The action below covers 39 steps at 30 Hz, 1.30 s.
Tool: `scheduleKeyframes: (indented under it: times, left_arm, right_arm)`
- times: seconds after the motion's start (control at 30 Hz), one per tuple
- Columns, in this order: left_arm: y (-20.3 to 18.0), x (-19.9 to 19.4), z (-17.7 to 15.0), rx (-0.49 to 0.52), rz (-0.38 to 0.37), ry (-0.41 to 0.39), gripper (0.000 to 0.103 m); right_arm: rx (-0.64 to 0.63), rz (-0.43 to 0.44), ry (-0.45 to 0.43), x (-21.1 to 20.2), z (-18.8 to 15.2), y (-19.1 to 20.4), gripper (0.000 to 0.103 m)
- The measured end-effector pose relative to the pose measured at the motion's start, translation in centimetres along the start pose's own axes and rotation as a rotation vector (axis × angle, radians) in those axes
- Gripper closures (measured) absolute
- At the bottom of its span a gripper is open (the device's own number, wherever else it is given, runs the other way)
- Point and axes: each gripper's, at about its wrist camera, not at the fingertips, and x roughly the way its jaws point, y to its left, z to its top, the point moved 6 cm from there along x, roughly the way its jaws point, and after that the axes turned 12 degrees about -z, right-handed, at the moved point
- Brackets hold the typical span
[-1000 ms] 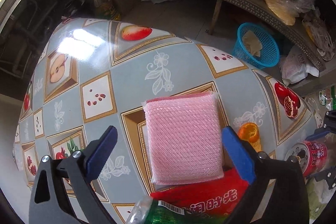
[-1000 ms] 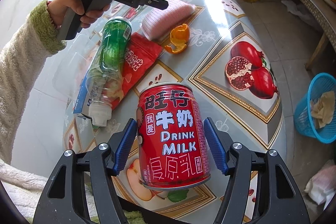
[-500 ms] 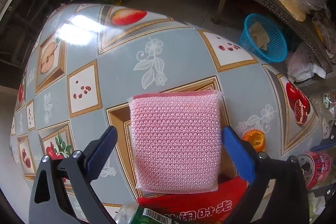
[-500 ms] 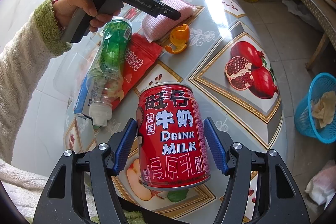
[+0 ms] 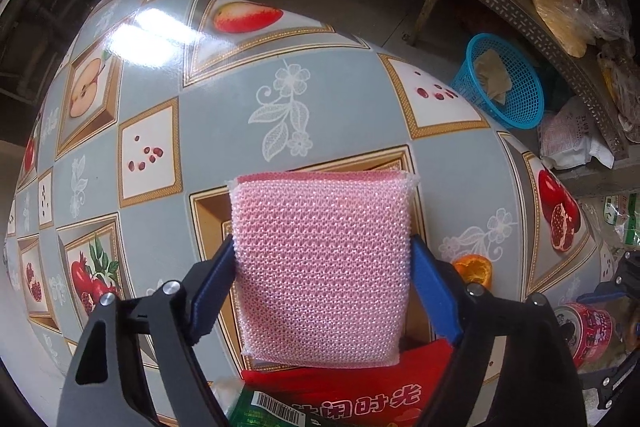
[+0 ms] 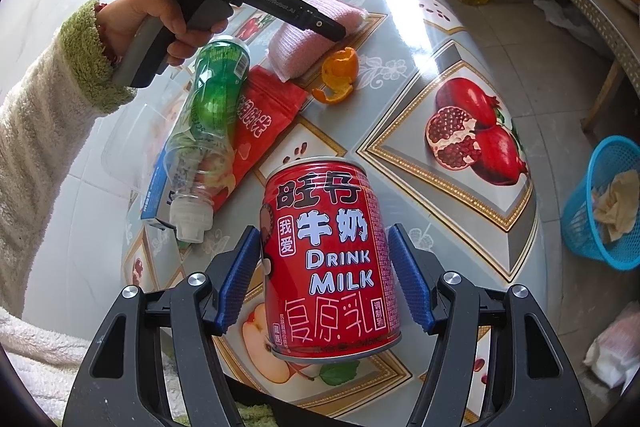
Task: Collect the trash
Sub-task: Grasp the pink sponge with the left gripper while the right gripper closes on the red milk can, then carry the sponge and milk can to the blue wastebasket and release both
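My left tongs point straight down over the pink mesh-covered scouring sponge, and their jaws are closing with the sponge between them; the blue pads sit right at its two long sides, so I judge the squeeze is only starting. I came from above because the sponge lies flat on the fruit-patterned tabletop.

My right tongs are about two-thirds open and clamped on the red milk drink can, held upright and tilted toward me so it is ready to carry.

From the can, the curled orange peel lies at twelve o'clock, the red snack pouch at eleven, and the clear plastic bottle with green label at ten, lying across the pouch. The blue plastic mesh basket stands on the floor at three o'clock, likely where this rubbish belongs.
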Motion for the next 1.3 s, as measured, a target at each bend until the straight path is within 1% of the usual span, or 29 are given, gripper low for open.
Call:
scheduleKeyframes:
  times: [0.17, 0.27, 0.43, 0.57, 0.63, 0.77, 0.97, 1.07, 1.2, 1.3]
  left_arm:
    - [0.2, -0.9, -0.2, -0.022, -0.01, -0.023, 0.023]
    - [0.2, -2.2, -0.2, -0.033, -0.01, -0.056, 0.023]
    - [-0.6, -5.8, -0.6, -0.053, -0.022, -0.148, 0.023]
    - [-1.9, -8.3, -1.0, -0.09, -0.041, -0.221, 0.023]
    - [-3.2, -9.4, -1.5, -0.103, -0.073, -0.258, 0.023]
    - [-6.7, -11.1, -2.2, -0.095, -0.121, -0.325, 0.023]
    - [-11.6, -12.4, -1.9, -0.064, -0.163, -0.381, 0.023]
    - [-13.9, -12.5, -1.2, -0.044, -0.194, -0.397, 0.023]
    - [-17.0, -11.4, 0.2, -0.026, -0.226, -0.39, 0.023]
    - [-19.4, -9.6, 1.7, -0.04, -0.285, -0.364, 0.023]
  right_arm:
    - [0.013, -0.007, -0.003, -0.2, 0.0, -0.3, 0.041]
    - [0.025, -0.01, -0.008, -0.4, 0.0, -0.5, 0.041]
    - [0.035, -0.012, -0.019, -1.0, -0.1, -0.9, 0.041]
    - [0.05, -0.013, -0.031, -1.5, -0.2, -1.2, 0.041]
    - [0.06, -0.01, -0.037, -1.8, -0.3, -1.5, 0.041]
    - [0.082, -0.001, -0.051, -2.6, -0.5, -2.2, 0.042]
    - [0.136, 0.01, -0.092, -4.6, -0.9, -4.0, 0.042]
    - [0.177, 0.007, -0.118, -5.8, -1.3, -5.4, 0.042]
    - [0.252, -0.018, -0.167, -8.0, -2.1, -8.3, 0.042]
    - [0.324, -0.056, -0.205, -9.9, -3.2, -11.2, 0.042]
